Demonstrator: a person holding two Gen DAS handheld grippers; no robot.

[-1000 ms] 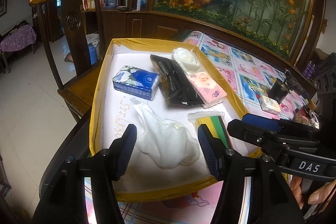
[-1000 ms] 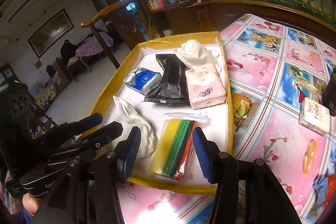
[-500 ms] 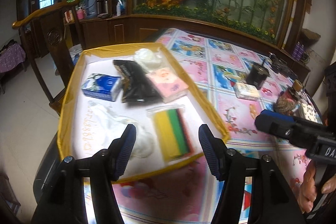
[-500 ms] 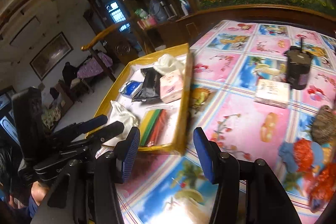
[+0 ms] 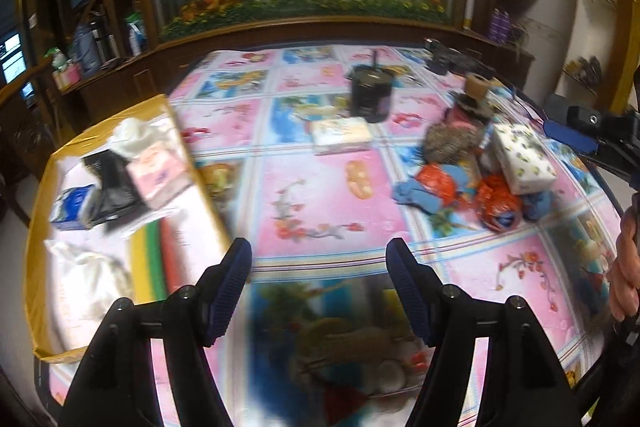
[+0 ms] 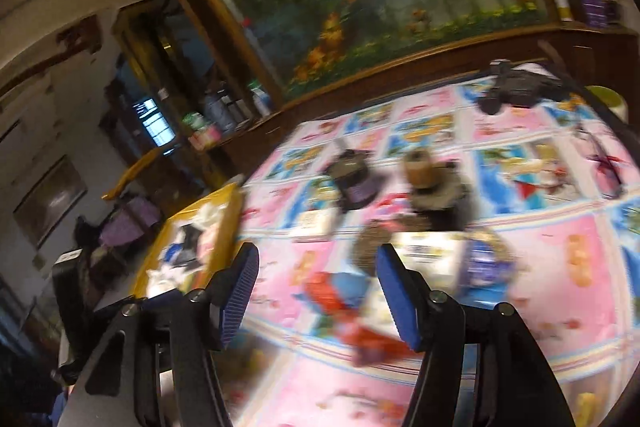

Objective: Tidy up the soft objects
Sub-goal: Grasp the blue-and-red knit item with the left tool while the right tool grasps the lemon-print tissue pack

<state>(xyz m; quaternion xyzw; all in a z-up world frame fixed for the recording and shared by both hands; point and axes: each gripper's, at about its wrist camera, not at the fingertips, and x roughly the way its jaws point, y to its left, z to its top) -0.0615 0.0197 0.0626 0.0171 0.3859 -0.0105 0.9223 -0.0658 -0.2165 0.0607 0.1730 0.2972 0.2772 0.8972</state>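
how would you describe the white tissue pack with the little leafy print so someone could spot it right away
Start at the pink cartoon tablecloth and look to its right side, far from the yellow tray. A heap of soft things lies there; the white tissue pack leans on top of it, above the red-orange bundles. It alone is a white block dotted with small dark leaves.

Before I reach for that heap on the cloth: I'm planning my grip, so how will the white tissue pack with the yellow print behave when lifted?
The tissue pack looks like a soft wrapped block, so it probably squashes a little yet keeps its shape. Likely light. It lies tilted on the red and blue items, so a push may slide it off them.
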